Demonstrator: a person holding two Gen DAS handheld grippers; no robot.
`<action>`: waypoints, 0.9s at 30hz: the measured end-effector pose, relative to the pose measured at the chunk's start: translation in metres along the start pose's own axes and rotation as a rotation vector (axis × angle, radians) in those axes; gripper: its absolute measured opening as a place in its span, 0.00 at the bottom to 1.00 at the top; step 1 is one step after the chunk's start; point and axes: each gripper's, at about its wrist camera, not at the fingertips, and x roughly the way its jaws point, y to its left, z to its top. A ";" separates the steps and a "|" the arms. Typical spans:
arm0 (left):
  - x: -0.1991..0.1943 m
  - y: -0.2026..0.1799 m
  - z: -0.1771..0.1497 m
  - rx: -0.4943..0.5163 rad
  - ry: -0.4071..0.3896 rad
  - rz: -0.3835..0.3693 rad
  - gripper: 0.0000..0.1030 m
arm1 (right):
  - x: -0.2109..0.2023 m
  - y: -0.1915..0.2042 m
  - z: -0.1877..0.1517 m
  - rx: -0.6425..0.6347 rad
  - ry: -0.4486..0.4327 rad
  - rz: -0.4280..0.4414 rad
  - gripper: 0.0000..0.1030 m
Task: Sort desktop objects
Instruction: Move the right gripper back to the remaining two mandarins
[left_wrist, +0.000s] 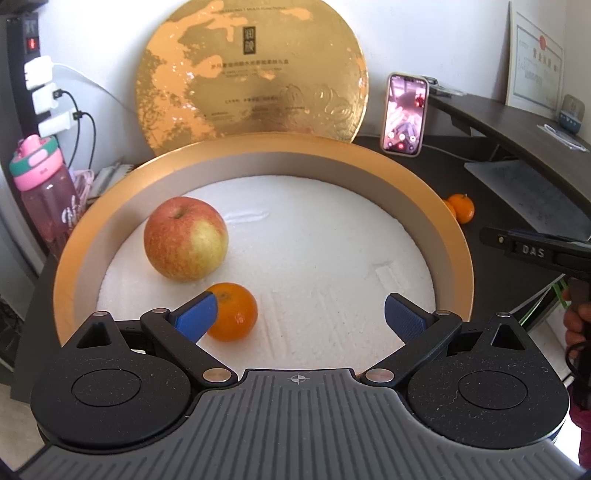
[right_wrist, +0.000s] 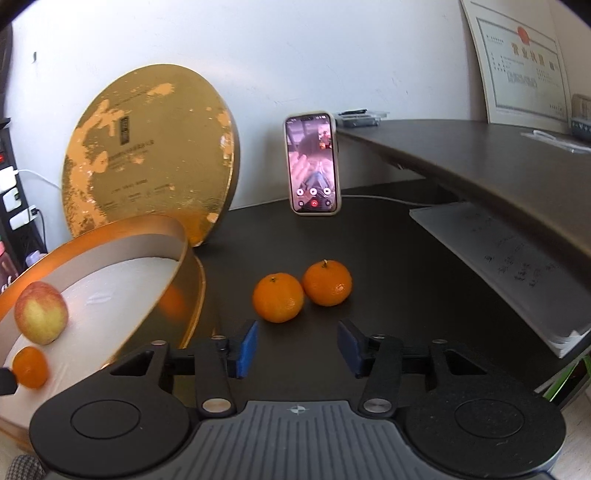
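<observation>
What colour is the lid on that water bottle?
The bottle's lid is pink with a green band, seen best in the left wrist view.

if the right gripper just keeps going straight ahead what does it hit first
Probably the nearer tangerine: it lies just ahead of the right gripper, slightly left of centre. A second tangerine sits beside it, a little further. Depth is unclear.

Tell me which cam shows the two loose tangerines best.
Right wrist: both tangerines sit whole, side by side on the dark desk ahead of the fingers. Left wrist catches only a sliver past the box rim.
</observation>
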 end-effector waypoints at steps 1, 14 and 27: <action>0.001 0.000 0.000 0.001 0.002 -0.002 0.97 | 0.004 -0.002 0.000 0.000 -0.001 -0.004 0.47; 0.008 0.004 0.001 -0.004 0.006 -0.007 0.97 | 0.038 -0.002 0.004 0.015 0.005 0.021 0.47; 0.010 0.005 0.000 -0.011 0.006 -0.003 0.97 | 0.062 0.011 0.008 0.021 0.029 0.034 0.47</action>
